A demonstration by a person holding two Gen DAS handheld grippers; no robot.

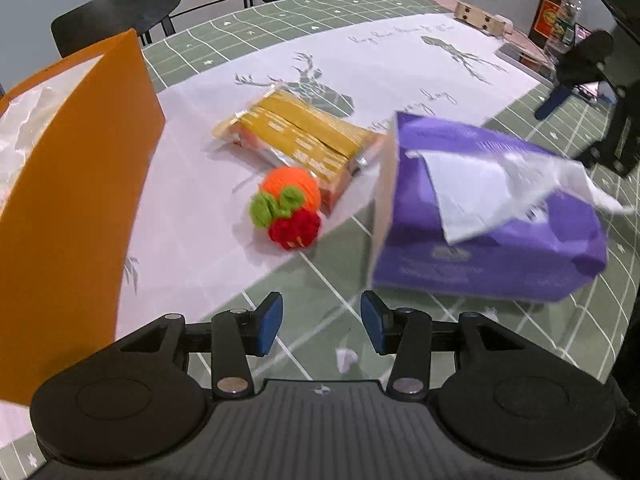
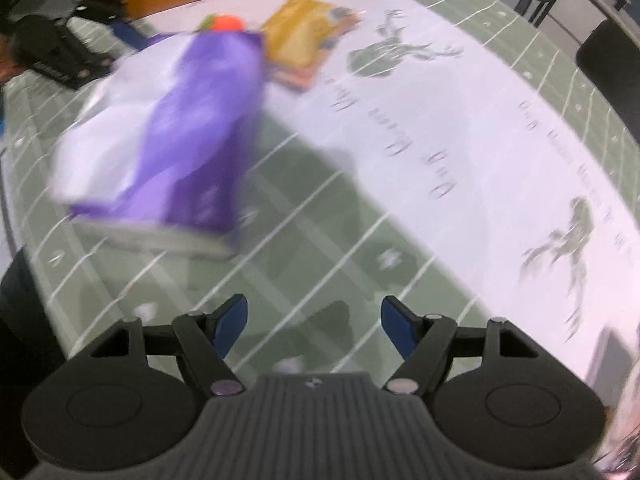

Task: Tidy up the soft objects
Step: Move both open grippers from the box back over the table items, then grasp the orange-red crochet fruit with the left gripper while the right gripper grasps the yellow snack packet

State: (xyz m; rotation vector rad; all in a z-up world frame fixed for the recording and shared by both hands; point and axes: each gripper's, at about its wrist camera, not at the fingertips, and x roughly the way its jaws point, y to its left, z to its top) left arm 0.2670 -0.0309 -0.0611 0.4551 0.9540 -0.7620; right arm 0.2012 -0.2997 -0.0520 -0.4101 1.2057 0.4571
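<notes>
The worktop (image 1: 400,52) carries a cloth with a green grid border and a pale middle printed with deer and script. At its left edge in the left wrist view stands an orange box (image 1: 80,184), open at the top, with crinkled clear wrapping showing inside; it is the largest thing on the cloth. Next in size is a purple tissue pack (image 1: 500,240), lying on the green border to the right of centre, with a white tissue (image 1: 500,188) pulled up out of its top slot. Behind and to the left of the pack lies a yellow packet (image 1: 296,140) on the pale part of the cloth, and touching the packet's near end sits a small knitted toy (image 1: 288,208), an orange ball with green leaves and a red flower. A few white scraps (image 1: 346,358) lie on the green border close to the camera. The left hand-held gripper (image 1: 322,326) hovers over the border with its jaws partly apart and nothing between them. The right hand-held gripper (image 2: 314,326) hangs over the green grid to the right of the blurred pack in its own view, jaws wide and empty.
</notes>
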